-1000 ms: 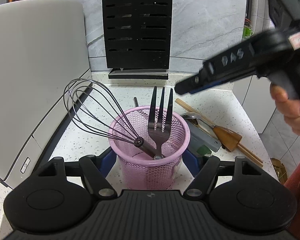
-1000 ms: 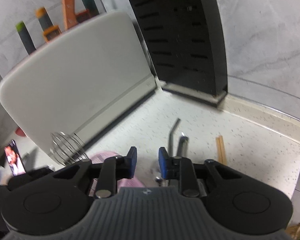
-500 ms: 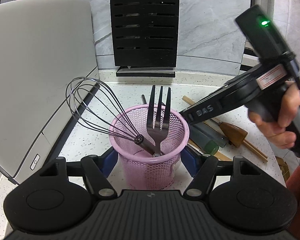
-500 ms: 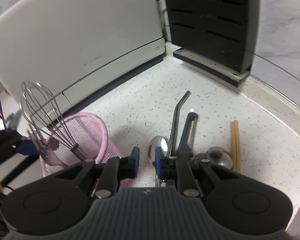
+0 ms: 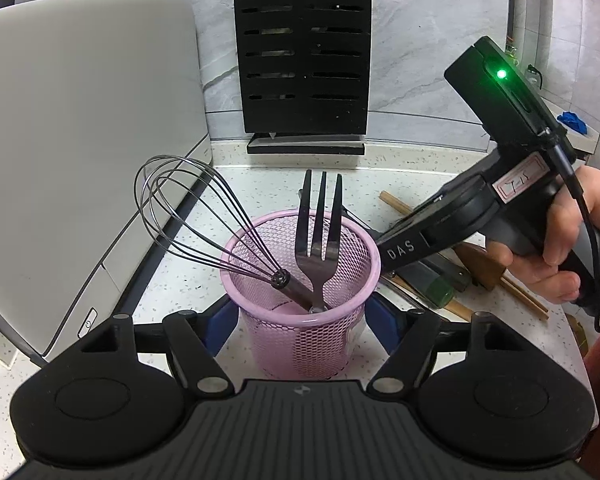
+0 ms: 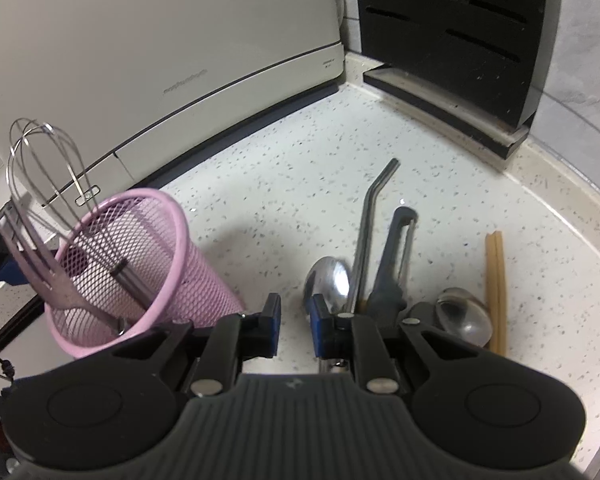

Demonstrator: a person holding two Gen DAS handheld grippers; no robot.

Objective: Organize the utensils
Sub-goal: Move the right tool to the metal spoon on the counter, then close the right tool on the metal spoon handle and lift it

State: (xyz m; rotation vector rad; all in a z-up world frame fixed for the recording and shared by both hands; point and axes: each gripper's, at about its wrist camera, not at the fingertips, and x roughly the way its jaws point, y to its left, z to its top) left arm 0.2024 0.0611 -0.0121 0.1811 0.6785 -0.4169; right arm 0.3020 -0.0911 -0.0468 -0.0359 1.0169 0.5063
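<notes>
Right claw [image 6: 294,330] hangs low over the loose pile on the counter [image 6: 260,200], its blue pads a narrow gap apart with nothing between them; the right-hand pad sits just beside the bowl of a steel spoon [image 6: 328,280], though whether it touches I cannot tell. Left claw [image 5: 302,322] straddles the pink mesh cup [image 5: 300,280], one pad on each side of its wall, and its jaws are opening; from the left wrist view the pads look just clear of the mesh, so I read the cup as bracketed rather than pinched.

As for progress, the job looks partly done. A wire whisk [image 5: 188,216] and a dark fork [image 5: 320,236] already stand in the cup, handles down, the whisk leaning out over the rim. Still lying on the counter beside the cup are the spoon, a bent metal straw [image 6: 366,232], a grey peeler [image 6: 394,264], a second spoon bowl [image 6: 464,316] and a pair of wooden chopsticks [image 6: 495,284]. A dark wooden-looking piece also shows behind the right claw in the left wrist view, too hidden to name. By my judgement the spoon is the likeliest next pick
</notes>
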